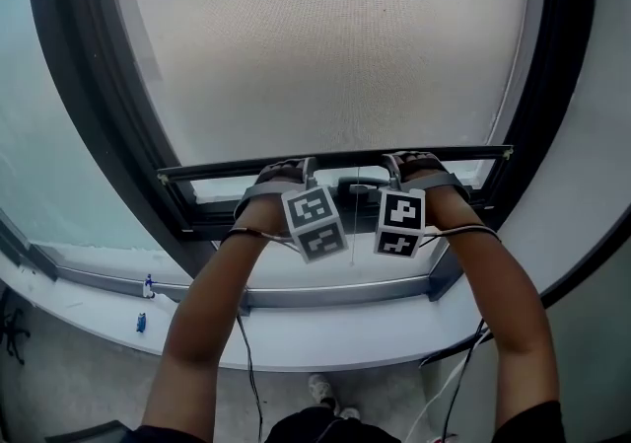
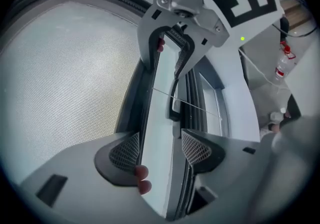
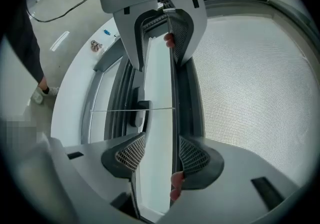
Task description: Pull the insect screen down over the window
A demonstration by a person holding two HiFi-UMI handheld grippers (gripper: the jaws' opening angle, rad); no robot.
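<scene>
The grey mesh insect screen (image 1: 325, 46) covers most of the window. Its pale bottom bar (image 1: 340, 163) hangs low, just above the dark lower window frame (image 1: 217, 219). My left gripper (image 1: 296, 173) and right gripper (image 1: 399, 167) hold the bar side by side near its middle. In the left gripper view the bar (image 2: 160, 118) runs between the left gripper's (image 2: 161, 149) pads, which press on its edges; the right gripper (image 2: 172, 53) grips it further along. The right gripper view mirrors this, with the right gripper (image 3: 161, 154) shut on the bar (image 3: 159, 93). A thin cord (image 3: 130, 110) crosses the bar.
A dark window handle (image 1: 355, 186) sits between the two grippers. Below runs the white sill (image 1: 325, 278), with two small blue items (image 1: 145, 286) at its left. Cables hang from my arms. A bottle (image 2: 285, 66) stands on the floor, and a person's shoe (image 3: 40, 94) shows nearby.
</scene>
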